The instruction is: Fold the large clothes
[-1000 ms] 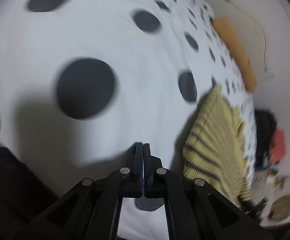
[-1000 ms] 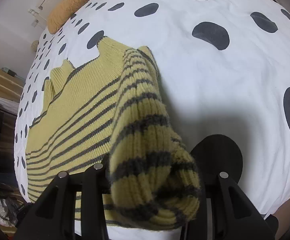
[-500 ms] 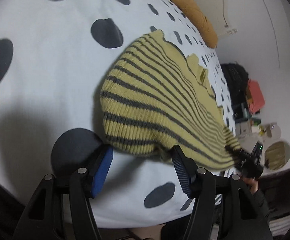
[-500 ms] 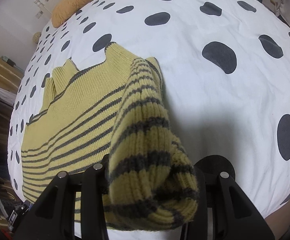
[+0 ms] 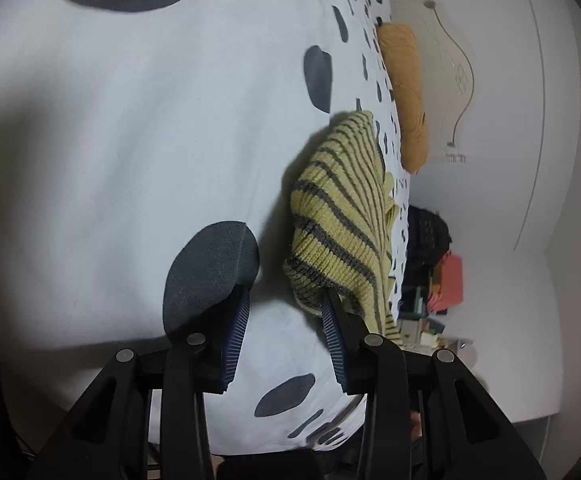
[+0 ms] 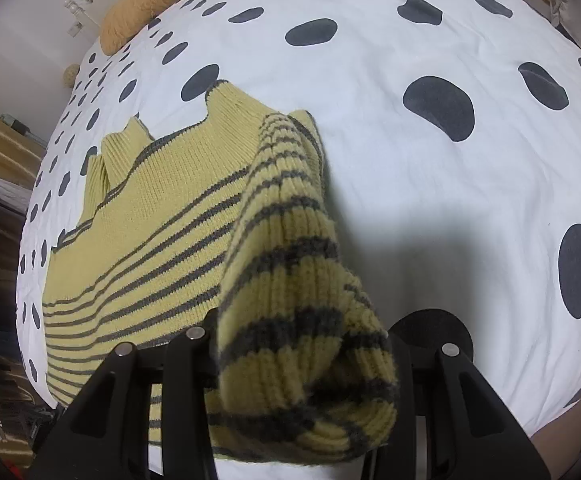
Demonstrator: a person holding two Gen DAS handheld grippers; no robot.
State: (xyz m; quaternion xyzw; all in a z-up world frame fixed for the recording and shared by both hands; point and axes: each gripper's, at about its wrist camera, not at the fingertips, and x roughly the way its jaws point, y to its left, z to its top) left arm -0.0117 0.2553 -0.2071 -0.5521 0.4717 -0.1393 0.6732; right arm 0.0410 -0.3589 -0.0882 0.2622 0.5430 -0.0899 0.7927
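- Between our right gripper's [image 6: 302, 364] pads sits a thick bunch of the striped sweater [image 6: 162, 216], clamped fast, the folded sleeve draped up and over toward the camera
- At our left gripper [image 5: 284, 320] the jaws have just been closing from a wider gape and now stand part open with only bedding between them; the right-hand blue pad [image 5: 332, 340] sits at the sweater's near corner, though we cannot tell if it touches
- To do this well, we judge the left should slide sideways until the corner's hem lies fully between the pads, bite deep into the rib, then lift level with the right so the fold comes over even
- Knit here is chunky and ribbed, mustard-yellow with grey stripes; it looks soft and stretchy, likely to sag if we pinch too little
- Under the sweater, which lies mostly flat with its collar away from us, the white duvet [image 6: 410, 184] with dark spots looks smooth and cushiony
- Farther off, an orange fuzzy pillow [image 6: 150, 4] rests at the head of the bed
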